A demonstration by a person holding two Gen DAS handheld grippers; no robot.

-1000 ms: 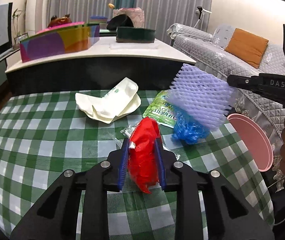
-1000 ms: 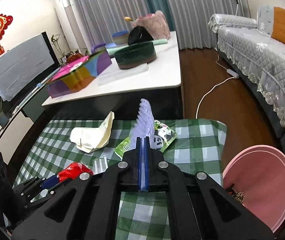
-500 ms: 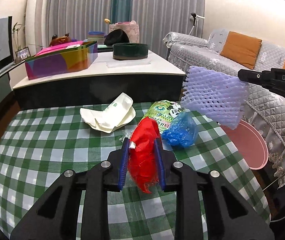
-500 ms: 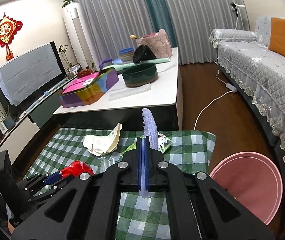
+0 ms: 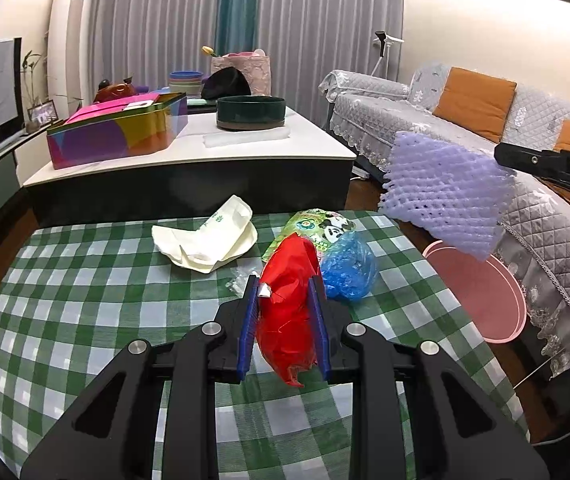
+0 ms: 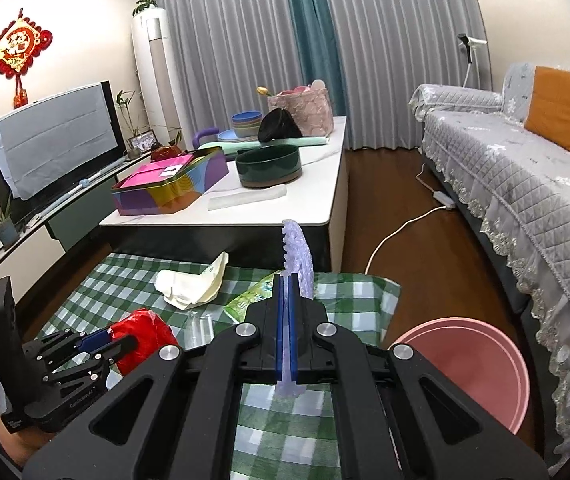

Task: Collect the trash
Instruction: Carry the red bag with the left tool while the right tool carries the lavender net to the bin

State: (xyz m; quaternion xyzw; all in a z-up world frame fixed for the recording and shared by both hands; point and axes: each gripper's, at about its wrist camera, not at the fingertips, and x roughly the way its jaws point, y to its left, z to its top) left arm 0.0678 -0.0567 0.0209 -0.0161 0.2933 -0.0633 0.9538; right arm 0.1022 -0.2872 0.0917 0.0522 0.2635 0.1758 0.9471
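My left gripper (image 5: 283, 294) is shut on a crumpled red wrapper (image 5: 289, 312), held above the green checked tablecloth (image 5: 85, 300); the same wrapper (image 6: 141, 338) and left gripper (image 6: 103, 342) show low on the left of the right wrist view. My right gripper (image 6: 286, 284) is shut on a flat purple foam net (image 6: 297, 254), which hangs in the air right of the table as a purple foam net (image 5: 445, 196). On the cloth lie a white paper bag (image 5: 209, 240), a green snack packet (image 5: 317, 226), a blue plastic wad (image 5: 349, 266) and a clear wrapper (image 5: 241, 280).
A pink bin (image 6: 473, 368) stands on the floor right of the table, beside a grey covered sofa (image 6: 525, 184). Behind the table a white counter (image 5: 189, 148) carries a colourful tin (image 5: 117, 136) and a dark green bowl (image 5: 251, 112). A white cable (image 6: 397, 232) crosses the wooden floor.
Both grippers have risen and pulled back from the table with their loads. The purple net has shifted right, toward the pink bin.
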